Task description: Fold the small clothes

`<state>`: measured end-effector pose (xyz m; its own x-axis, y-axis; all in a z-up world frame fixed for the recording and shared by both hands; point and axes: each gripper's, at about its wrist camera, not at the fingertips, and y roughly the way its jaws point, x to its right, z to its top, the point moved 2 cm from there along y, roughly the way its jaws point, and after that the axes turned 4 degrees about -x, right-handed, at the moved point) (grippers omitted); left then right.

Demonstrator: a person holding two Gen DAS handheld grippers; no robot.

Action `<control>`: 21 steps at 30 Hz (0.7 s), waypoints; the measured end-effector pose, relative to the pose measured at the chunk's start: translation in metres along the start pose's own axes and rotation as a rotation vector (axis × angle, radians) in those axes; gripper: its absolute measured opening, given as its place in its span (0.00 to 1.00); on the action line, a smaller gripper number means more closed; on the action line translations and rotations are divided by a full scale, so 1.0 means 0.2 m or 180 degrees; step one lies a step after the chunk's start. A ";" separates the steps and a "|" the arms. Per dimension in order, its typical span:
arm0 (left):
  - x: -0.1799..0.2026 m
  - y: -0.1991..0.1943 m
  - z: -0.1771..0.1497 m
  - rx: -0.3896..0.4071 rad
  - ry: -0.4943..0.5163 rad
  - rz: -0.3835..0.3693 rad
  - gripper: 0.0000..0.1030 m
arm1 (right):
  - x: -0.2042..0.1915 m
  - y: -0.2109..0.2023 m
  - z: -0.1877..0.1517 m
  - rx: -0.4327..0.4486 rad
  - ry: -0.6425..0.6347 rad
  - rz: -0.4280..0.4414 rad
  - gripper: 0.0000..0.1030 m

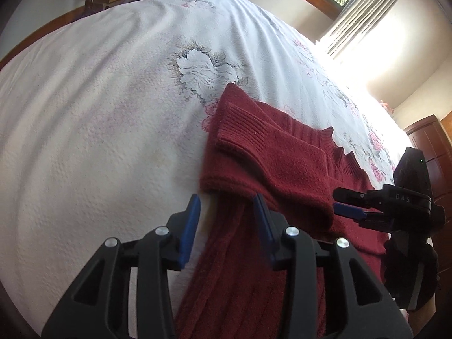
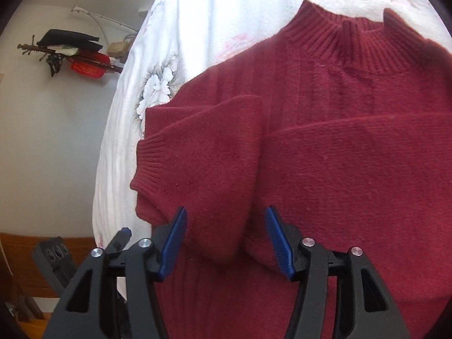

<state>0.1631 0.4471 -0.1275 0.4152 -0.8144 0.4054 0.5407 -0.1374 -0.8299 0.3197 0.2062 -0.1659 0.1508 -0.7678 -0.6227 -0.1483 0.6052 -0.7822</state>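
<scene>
Floral white bedspread (image 1: 113, 113) under red sweater (image 2: 339, 155); curtained window (image 1: 364, 2); both grippers' fingers apart

Left gripper (image 1: 227, 212): matte black angular frame with triangular cut-outs, four round silver screw heads, blue ribbed pads (image 1: 189, 228) lining the jaws. Right gripper (image 2: 226, 226): same black frame, silver screws, blue ribbed pads (image 2: 278, 243); side on in the left wrist view, body lettered "DAS", small green light.

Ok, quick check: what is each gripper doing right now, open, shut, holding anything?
Left gripper: open, holding nothing, over the red sweater.
Right gripper: open, holding nothing, above the folded sleeve.
</scene>
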 end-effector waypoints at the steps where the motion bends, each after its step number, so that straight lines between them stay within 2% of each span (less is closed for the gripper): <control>1: 0.00 0.00 -0.01 -0.0002 -0.0010 -0.0010 0.39 | 0.00 0.03 0.01 -0.0043 0.0076 -0.0011 0.54; 2: 0.00 0.00 -0.01 -0.0007 -0.0010 -0.0011 0.39 | 0.00 0.05 0.02 -0.0056 0.0125 -0.0011 0.42; 3: 0.00 0.00 -0.02 -0.0013 -0.0007 -0.0003 0.39 | 0.00 0.06 0.03 -0.0046 0.0134 0.0021 0.34; 4: 0.00 0.01 -0.02 -0.0017 0.0001 0.0007 0.39 | 0.00 0.06 0.04 -0.0042 0.0126 0.0017 0.20; 6: 0.00 0.01 -0.03 -0.0015 0.0029 0.0030 0.40 | -0.02 0.03 0.04 0.0020 0.0054 0.0025 0.14; 10: 0.01 0.04 -0.02 0.0003 0.0004 0.0052 0.41 | -0.04 -0.16 0.03 0.0296 -0.0102 -0.0021 0.13; 14: 0.04 0.11 0.00 -0.0049 -0.0030 0.0120 0.42 | 0.02 -0.25 0.01 0.0427 -0.0196 -0.0656 0.15; 15: 0.04 0.13 0.00 -0.0073 -0.0040 0.0142 0.42 | 0.06 -0.24 0.01 0.0406 -0.0196 -0.0830 0.17; 17: 0.04 0.17 0.00 -0.0136 -0.0057 0.0175 0.42 | 0.11 -0.20 0.00 0.0340 -0.0233 -0.1196 0.35; 19: 0.04 0.18 0.00 -0.0144 -0.0061 0.0200 0.42 | 0.10 -0.21 -0.02 0.0425 -0.0379 -0.1371 0.42; 21: 0.03 0.15 -0.01 -0.0101 -0.0054 0.0189 0.42 | 0.03 -0.26 -0.05 0.0614 -0.0546 -0.1496 0.42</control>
<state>0.1803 0.4370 -0.1514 0.4583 -0.8120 0.3614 0.4914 -0.1073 -0.8643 0.3188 0.1688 -0.1289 0.3177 -0.9297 -0.1863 0.1534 0.2443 -0.9575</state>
